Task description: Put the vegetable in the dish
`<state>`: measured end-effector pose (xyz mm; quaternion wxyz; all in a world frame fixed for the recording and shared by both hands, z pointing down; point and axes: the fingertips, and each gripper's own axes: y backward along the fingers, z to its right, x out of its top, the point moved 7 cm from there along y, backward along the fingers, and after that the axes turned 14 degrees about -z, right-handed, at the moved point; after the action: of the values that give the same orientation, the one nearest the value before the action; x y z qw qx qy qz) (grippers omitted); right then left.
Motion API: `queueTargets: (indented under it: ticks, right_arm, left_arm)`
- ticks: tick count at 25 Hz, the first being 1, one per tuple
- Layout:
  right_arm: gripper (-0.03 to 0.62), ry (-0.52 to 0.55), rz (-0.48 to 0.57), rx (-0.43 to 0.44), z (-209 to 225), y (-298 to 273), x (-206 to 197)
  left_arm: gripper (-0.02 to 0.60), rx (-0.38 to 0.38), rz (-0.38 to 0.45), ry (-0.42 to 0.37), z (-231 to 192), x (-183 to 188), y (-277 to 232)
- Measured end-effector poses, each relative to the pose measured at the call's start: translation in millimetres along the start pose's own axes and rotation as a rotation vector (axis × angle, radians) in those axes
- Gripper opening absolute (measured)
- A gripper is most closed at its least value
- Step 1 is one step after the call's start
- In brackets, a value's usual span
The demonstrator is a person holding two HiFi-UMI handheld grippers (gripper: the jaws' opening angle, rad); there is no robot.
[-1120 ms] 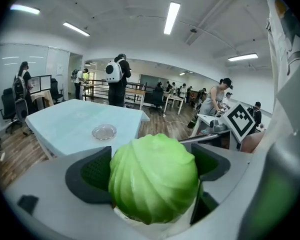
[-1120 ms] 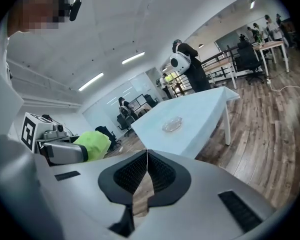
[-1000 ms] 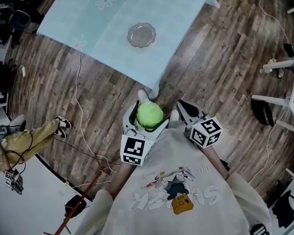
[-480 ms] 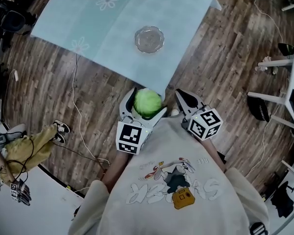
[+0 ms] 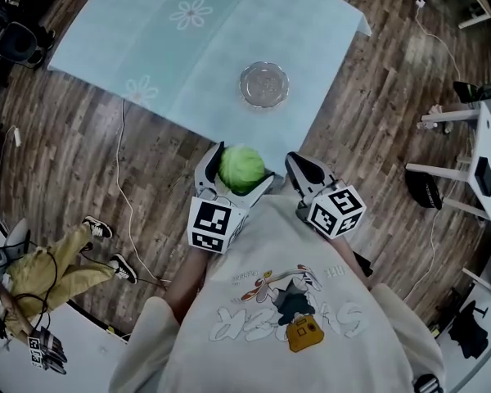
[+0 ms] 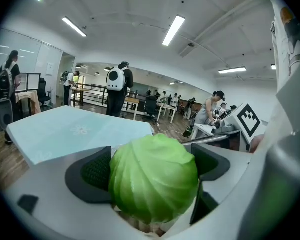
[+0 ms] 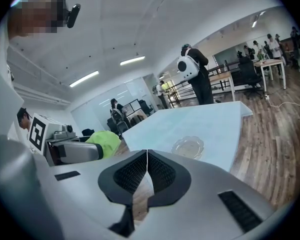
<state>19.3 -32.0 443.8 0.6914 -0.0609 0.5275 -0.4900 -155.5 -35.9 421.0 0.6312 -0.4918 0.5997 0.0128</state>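
While pinched across its middle by the left gripper [image 6: 153,166], cabbage [image 5: 242,169] hangs mid-frame, short of the glass dish [image 5: 263,84] at upper centre. Right gripper [image 7: 147,171] pressed together, empty. Judged: firm, light, round, likely to roll; a grip across the widest girth suits.

The dish [image 5: 263,84] sat on the table [image 5: 164,56], at perhaps 12 o'clock from the cabbage [image 5: 242,167] within the left gripper [image 5: 236,172].
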Motion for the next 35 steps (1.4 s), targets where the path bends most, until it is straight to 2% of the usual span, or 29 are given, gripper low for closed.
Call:
queueTargets:
  ticks: [7, 13, 19, 24, 31, 35]
  right_arm:
    - [0.023, 0.000, -0.034, -0.016, -7, -12, 2]
    - [0.023, 0.033, -0.029, -0.007, 22, -2, 14]
    - [0.023, 0.045, -0.010, -0.010, 25, -21, 45]
    - [0.023, 0.067, -0.010, -0.004, 35, -29, 59]
    - [0.023, 0.007, -0.039, -0.028, 59, -40, 64]
    - [0.023, 0.047, -0.048, -0.046, 75, -47, 69]
  left_arm:
    - [0.505, -0.047, -0.018, 0.003, -8, -2, -2]
    - [0.505, -0.028, -0.025, 0.002, 3, 10, -32]
    - [0.505, -0.014, -0.041, -0.002, -27, 24, -45]
    - [0.505, -0.021, -0.065, -0.036, -34, 38, -77]
    - [0.505, -0.041, -0.110, -0.059, -39, 47, -118]
    - [0.505, -0.022, -0.139, -0.075, -43, 49, -138]
